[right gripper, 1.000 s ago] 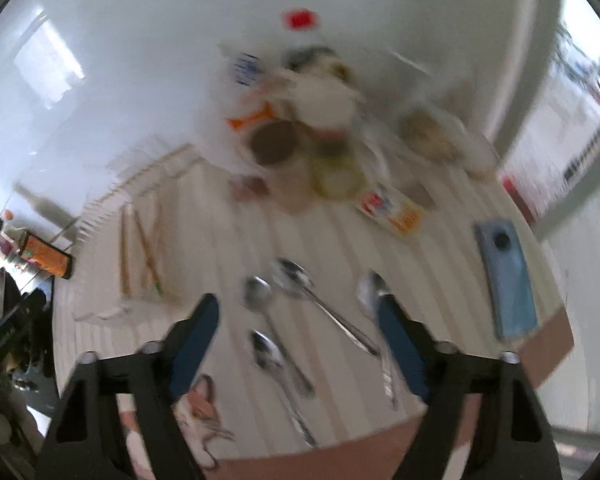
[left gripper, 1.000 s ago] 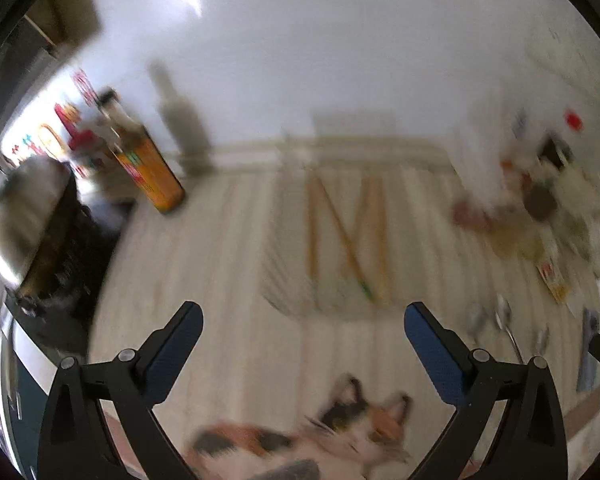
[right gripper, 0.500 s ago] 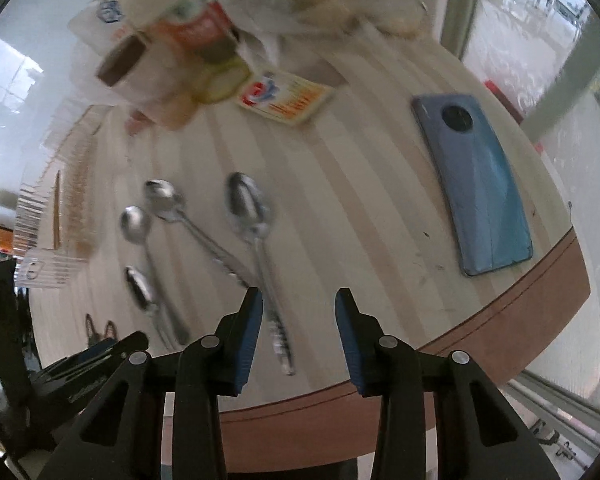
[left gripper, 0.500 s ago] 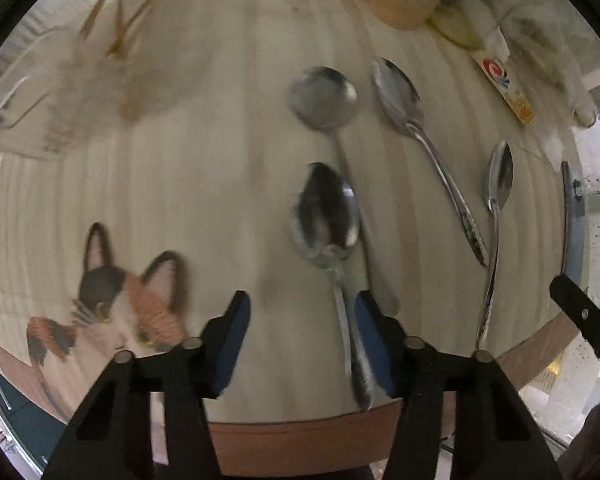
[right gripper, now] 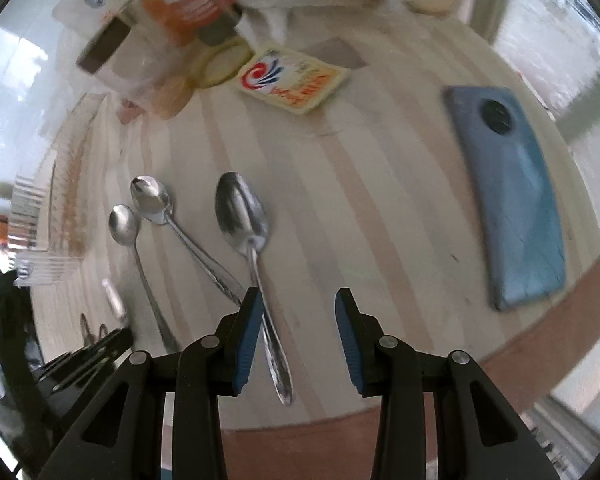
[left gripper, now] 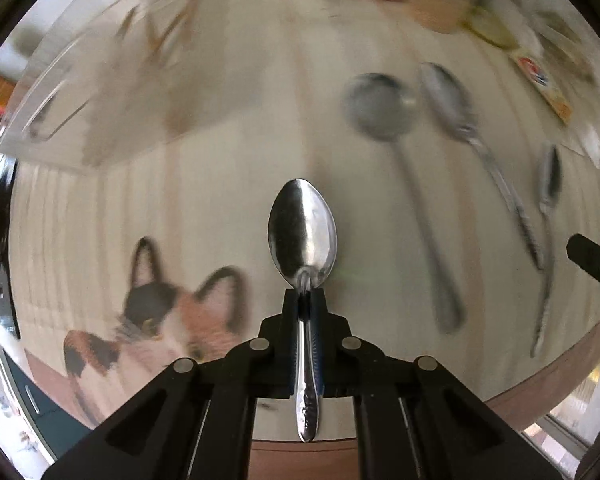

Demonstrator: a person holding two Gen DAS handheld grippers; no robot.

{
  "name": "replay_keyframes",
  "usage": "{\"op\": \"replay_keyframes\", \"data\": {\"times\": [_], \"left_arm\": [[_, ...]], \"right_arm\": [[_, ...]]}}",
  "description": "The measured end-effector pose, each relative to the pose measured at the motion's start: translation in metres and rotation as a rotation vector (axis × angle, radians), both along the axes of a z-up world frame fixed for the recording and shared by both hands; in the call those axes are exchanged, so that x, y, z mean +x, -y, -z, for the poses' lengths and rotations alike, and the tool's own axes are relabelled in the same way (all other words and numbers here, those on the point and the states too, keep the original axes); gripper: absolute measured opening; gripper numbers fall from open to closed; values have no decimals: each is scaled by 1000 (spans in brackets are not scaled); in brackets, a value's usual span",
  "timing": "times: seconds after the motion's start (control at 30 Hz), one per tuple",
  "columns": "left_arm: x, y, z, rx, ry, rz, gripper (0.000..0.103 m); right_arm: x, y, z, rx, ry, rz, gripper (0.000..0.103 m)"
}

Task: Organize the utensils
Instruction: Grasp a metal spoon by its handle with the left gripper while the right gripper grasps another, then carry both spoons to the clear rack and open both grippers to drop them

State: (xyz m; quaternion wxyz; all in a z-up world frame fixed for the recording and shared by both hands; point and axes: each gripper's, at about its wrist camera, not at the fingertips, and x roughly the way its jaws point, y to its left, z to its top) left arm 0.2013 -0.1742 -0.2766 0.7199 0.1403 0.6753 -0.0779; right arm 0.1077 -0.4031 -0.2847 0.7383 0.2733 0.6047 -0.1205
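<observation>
Steel spoon (left gripper: 302, 228) clamped by its handle in the left gripper (left gripper: 305, 294), jaws closed tight on it, bowl pointing forward and lifted off the table (left gripper: 228, 184), handle end sticking back between the fingers. Left-wrist view, left to right: clear plastic tray (left gripper: 100, 92) with wooden sticks inside, blurred, toward the table's far left corner; cat picture (left gripper: 168, 320) printed on the cloth at the near edge, just left of the gripper; then three spoons lying on the table to the right, all blurred, handles toward the near edge.

Right-wrist view, left to right: small round-bowled spoon (right gripper: 125, 226); just beside it a patterned-handle spoon (right gripper: 152, 200), handle running diagonally toward the near edge; then a larger spoon (right gripper: 242, 212), its handle passing just beside the blue pad of the right gripper's (right gripper: 296, 300) left finger. Right gripper's jaws stand apart, nothing between them except the handle near one pad; cannot tell if pad and handle touch. Yellow packet (right gripper: 292, 78) lies toward the far edge, jars and bags blurred behind it. Blue phone (right gripper: 508, 192) lies face down near the right edge, well apart from the spoons.
</observation>
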Motion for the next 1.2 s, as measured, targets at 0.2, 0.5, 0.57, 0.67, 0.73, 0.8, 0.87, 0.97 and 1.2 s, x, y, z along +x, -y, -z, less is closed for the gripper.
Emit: {"op": "replay_keyframes", "data": {"times": [0.2, 0.5, 0.57, 0.67, 0.73, 0.8, 0.87, 0.97, 1.2], "left_arm": [[5, -48, -3, 5, -8, -92, 4], [-4, -66, -5, -15, 2, -86, 4], [-11, -67, -4, -21, -12, -83, 4], [-26, -79, -1, -34, -39, -66, 4], [-36, -80, -2, -25, -31, -41, 4], [-42, -78, -1, -17, -23, -21, 4], [-45, -80, -1, -18, -27, -14, 4], [-47, -81, 0, -21, -28, -3, 4], [-39, -80, -2, -32, -39, 12, 4]], "right_arm": [[30, -39, 7, -170, -59, -159, 36], [5, -27, 5, -221, -117, -139, 7], [-12, -27, 5, -192, -133, -139, 7], [-30, -46, 7, -151, -153, -180, 7], [-38, -69, 7, -134, -157, -232, 7], [-40, -91, 7, -140, -155, -278, 7], [-38, -107, 6, -149, -148, -305, 7], [-27, -123, 6, -183, -147, -337, 7], [-12, -144, 4, -245, -179, -390, 9]]}}
